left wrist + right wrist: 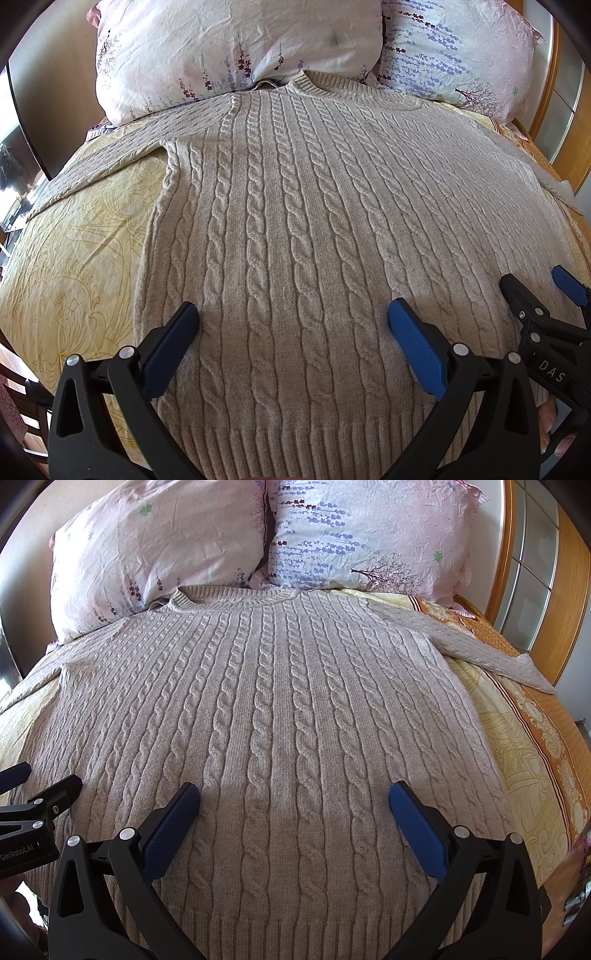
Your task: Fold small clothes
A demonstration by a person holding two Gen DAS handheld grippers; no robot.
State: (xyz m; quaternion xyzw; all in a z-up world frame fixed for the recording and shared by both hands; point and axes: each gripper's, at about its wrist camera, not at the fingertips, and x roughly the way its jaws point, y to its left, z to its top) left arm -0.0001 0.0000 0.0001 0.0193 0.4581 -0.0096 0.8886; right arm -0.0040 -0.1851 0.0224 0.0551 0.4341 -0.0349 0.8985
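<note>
In the left wrist view the left gripper (293, 314) hangs wide apart and empty above the sweater (295, 206), spread flat on the bed (74, 236), collar by the pillows (236, 48). In the right wrist view the right gripper (294, 795) gapes equally wide, empty, over the hem half.

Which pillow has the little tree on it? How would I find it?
Start at the beige cable-knit sweater spread flat on the bed, and follow it up to its neckline. Two floral pillows lean there; take the right-hand pillow, by the wooden headboard. Only it shows a dark little tree under rows of purple-blue lavender; the left-hand pillow is mostly plain pink.
</note>
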